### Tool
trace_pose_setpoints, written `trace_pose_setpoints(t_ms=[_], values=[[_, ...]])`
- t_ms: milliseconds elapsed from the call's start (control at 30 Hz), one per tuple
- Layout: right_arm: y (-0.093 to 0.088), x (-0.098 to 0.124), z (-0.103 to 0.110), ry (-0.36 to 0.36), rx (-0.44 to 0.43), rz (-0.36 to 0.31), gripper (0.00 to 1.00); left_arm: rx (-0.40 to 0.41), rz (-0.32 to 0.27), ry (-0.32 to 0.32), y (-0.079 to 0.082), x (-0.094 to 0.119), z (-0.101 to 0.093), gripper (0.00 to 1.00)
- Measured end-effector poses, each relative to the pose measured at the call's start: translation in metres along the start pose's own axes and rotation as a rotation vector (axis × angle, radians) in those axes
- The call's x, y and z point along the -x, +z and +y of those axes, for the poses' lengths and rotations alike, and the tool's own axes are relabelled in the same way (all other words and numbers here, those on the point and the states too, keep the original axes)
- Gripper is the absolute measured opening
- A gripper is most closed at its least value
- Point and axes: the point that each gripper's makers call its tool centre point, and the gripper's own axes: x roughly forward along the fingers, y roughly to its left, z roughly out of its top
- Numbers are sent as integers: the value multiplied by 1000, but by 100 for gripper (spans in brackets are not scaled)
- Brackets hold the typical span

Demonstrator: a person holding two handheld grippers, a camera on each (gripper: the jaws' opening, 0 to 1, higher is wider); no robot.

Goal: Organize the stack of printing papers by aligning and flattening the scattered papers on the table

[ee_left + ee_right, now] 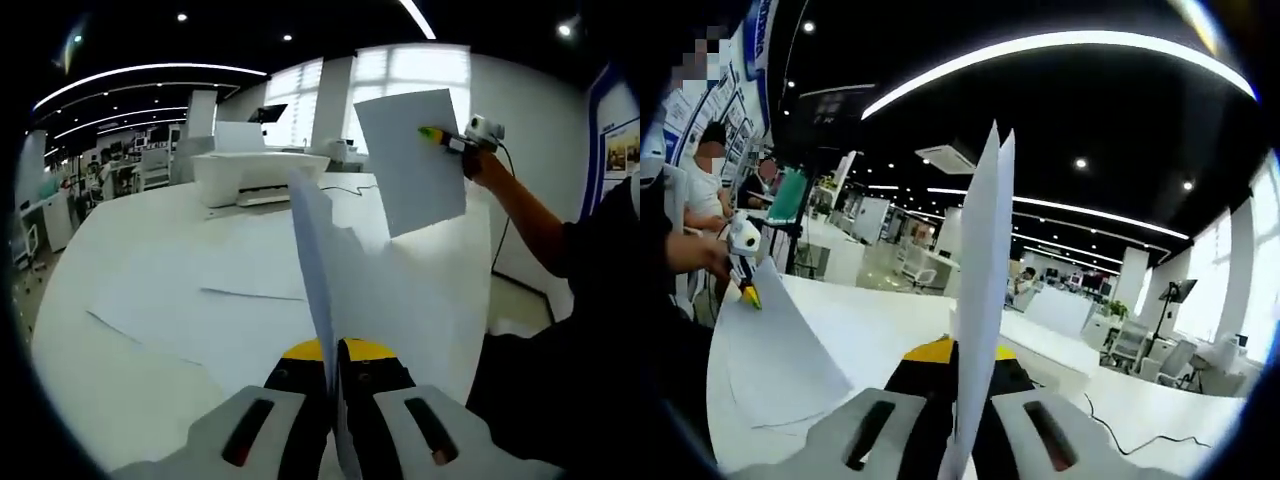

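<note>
Left gripper view: both tongs (335,365) (965,375) each clamped on a paper sheet (318,260) (983,270)

Left gripper (335,375): two pale grey jaws, each with a dark oblong slot showing a red insert, on a black body with a yellow cap between the jaws. Right gripper (958,385): same build, grey jaws, dark slots, black body, yellow cap. Seen beyond the left gripper, the right gripper (440,137) shows a yellow-green tip. Person: dark sleeve (600,250), bare forearm.
</note>
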Motion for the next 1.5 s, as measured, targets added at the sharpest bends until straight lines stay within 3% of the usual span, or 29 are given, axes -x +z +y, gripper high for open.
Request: trace_pose_setpoints(t_ms=[300,467,700,1100,1500], values=[[24,5,16,74,50,-21,0,-7,-1,-1,0,0,1,7],[39,5,38,158,116,-17,0,-5,-3,1,-1,1,2,7],[55,4,62,259,141,-20,0,-4,-6,0,1,0,5,7],[59,1,101,426,200,26,0,0,-17,-1,1,1,12,7],[58,-6,116,507,235,59,0,2,-32,3,1,5,19,7]])
